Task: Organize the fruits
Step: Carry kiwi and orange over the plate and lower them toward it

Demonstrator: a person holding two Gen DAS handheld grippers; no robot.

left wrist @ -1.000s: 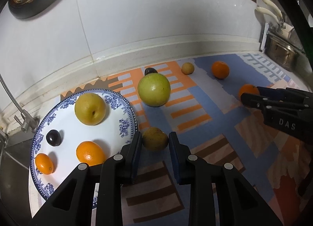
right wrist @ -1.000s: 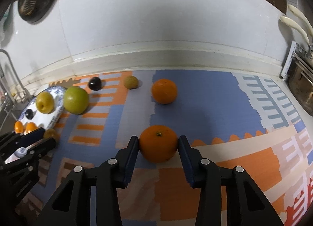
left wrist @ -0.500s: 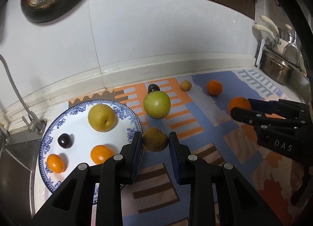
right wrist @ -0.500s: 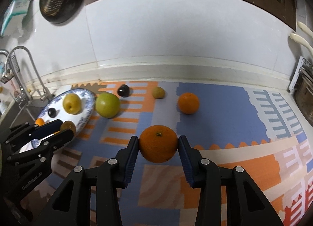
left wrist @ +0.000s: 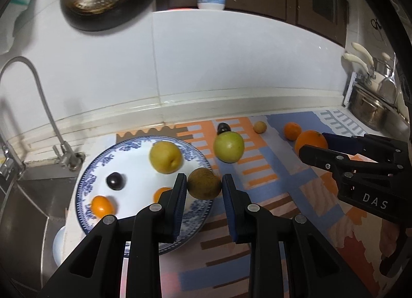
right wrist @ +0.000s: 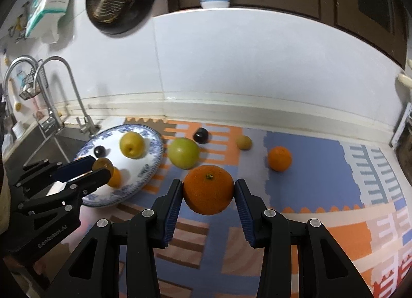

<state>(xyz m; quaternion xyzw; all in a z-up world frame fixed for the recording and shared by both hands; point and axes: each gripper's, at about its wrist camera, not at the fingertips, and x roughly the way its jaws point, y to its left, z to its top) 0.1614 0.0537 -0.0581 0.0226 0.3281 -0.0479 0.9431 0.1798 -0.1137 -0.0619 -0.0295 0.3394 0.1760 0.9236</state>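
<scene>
Fruit is held aloft in both grippers, raised since a second ago.

The brown fruit (left wrist: 204, 183) is clamped in the left gripper (left wrist: 204, 187) and is now carried over the plate (left wrist: 90, 169) rim, where before it lay on the mat (right wrist: 309, 182). The big orange (right wrist: 208, 189) is pinched in the right gripper (right wrist: 208, 193), lifted off the mat. A green apple (right wrist: 184, 153) lies just beside the plate edge; bare plate shows between the pear (left wrist: 165, 156) and plum (left wrist: 114, 180).
</scene>
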